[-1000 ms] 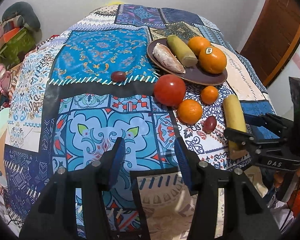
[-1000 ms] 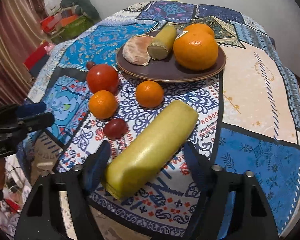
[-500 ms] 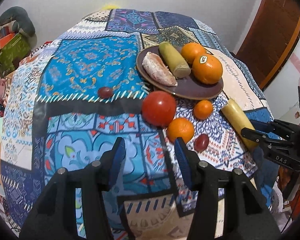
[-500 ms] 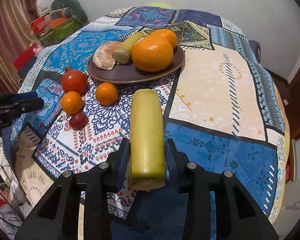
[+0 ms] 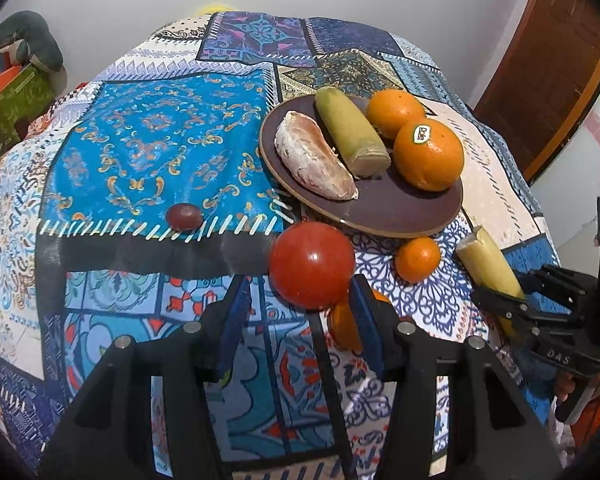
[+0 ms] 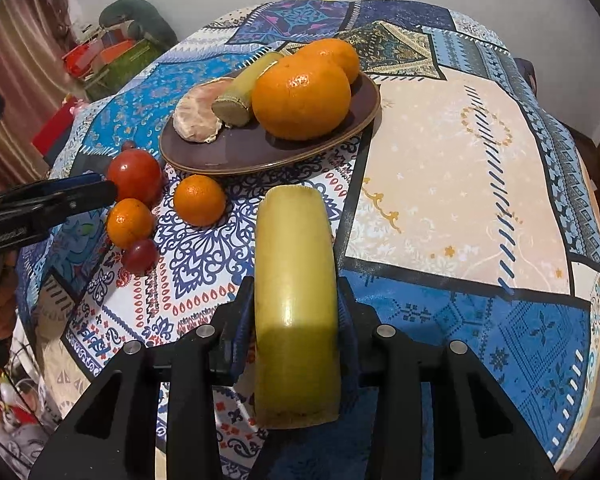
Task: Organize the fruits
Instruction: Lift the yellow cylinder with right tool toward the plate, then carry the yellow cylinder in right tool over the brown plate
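right gripper [image 6: 296,308] jaws squeeze the yellow-green stalk piece [image 6: 294,280], lifted to go on the brown plate [image 6: 260,152] | left gripper [image 5: 296,312] jaws apart, near the red tomato [image 5: 311,264], ready to grab it

Both tools are matte black plastic. The left gripper [image 5: 296,320] has two angular arms with triangular cut-outs, round silver screw heads near the knuckles, and flat blue pads [image 5: 236,316] lining its fingers. The right gripper [image 6: 296,320] is built the same way; its side carries raised "DAS" lettering. Bare fingers [image 6: 0,308] wrap one handle.
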A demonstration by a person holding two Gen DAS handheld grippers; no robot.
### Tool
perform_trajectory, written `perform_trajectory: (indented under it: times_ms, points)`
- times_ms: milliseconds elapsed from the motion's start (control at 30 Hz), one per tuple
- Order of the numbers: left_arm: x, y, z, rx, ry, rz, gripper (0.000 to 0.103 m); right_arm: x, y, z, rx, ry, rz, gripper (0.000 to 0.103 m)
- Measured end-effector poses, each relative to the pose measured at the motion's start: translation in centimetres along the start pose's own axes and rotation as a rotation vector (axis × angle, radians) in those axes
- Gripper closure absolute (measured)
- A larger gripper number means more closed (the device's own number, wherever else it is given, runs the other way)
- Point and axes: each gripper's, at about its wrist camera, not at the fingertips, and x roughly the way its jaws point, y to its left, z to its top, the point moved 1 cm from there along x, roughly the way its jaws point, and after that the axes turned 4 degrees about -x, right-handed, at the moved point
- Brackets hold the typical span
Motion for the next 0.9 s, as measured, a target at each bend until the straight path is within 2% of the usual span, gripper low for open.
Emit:
perform_trajectory:
  times_ms: [367,533,733,900]
  points:
    - [1.8,-0.8,1.0,0.020,0.015,-0.009,0.052,-0.8,-0.3,0.2,0.011,-0.051,-0.012,0.069]
    - [2.8,-0.5,1.2,-0.008,0.032,-0.020,0.053,-1.8,-0.1,0.8,0.001,-0.092,-0.024,0.069]
    - [2.3,-0.3,1.1,-0.026,0.026,-0.031,0.055,-2.6,0.2,2.2,0.006,-0.135,-0.024,0.069]
    - [0.7,-0.5,1.6,-0.011,-0.012,-0.032,0.055,-3.0,0.8,3.7,-0.014,-0.171,-0.023,0.069]
